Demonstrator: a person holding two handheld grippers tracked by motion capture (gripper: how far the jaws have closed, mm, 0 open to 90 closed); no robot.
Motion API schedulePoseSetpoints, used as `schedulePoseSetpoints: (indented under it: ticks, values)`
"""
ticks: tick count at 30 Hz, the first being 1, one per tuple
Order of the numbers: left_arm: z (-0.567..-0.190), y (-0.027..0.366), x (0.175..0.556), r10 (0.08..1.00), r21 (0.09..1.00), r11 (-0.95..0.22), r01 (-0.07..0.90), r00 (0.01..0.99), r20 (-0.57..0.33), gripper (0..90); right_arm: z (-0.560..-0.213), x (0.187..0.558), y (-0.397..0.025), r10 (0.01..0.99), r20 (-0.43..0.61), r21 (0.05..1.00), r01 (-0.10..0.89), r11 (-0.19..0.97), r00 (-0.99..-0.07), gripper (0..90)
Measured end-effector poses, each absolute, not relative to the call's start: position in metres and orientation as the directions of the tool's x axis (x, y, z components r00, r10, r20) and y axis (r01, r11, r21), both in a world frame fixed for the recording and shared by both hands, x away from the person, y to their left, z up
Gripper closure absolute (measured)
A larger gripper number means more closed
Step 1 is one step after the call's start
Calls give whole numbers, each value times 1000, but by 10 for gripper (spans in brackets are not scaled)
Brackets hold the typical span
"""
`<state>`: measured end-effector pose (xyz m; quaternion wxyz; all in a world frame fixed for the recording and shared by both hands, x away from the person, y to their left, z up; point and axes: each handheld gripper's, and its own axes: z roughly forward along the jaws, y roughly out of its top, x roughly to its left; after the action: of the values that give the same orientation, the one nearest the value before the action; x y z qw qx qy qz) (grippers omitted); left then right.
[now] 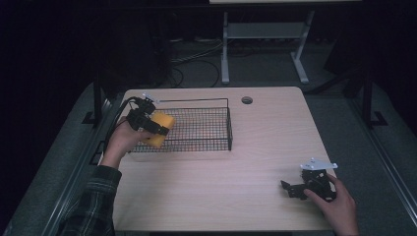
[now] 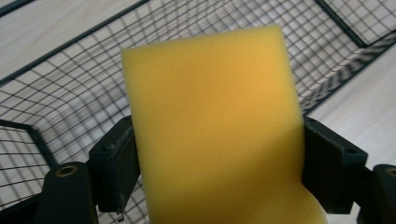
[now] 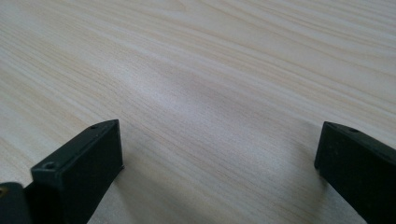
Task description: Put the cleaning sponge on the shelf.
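Observation:
A yellow sponge (image 1: 160,129) is pinched in my left gripper (image 1: 158,129), which is held over the left end of a black wire basket (image 1: 216,105). In the left gripper view the sponge (image 2: 215,126) stands upright between both black jaws, with the basket mesh (image 2: 60,88) behind and below it. Whether the sponge touches the basket floor I cannot tell. My right gripper (image 1: 291,189) rests low at the front right of the wooden table (image 1: 255,162), jaws wide apart. In the right gripper view its fingertips (image 3: 88,163) frame bare wood.
A round cable hole (image 1: 247,100) is in the table top behind the basket. The table's edges fall away to a dark floor. Beyond the far edge stands a white desk frame (image 1: 265,34) with cables on the floor.

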<state>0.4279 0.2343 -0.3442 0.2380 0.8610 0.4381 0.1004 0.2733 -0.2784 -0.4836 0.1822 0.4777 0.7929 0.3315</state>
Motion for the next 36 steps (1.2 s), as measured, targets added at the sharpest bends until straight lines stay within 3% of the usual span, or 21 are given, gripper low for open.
schedulePoseSetpoints:
  ticks: [36]
  values:
    - [-363, 277, 472, 875, 491, -415, 766, 483, -15, 218, -484, 273, -279, 878, 26, 700, 636, 326, -478, 2]
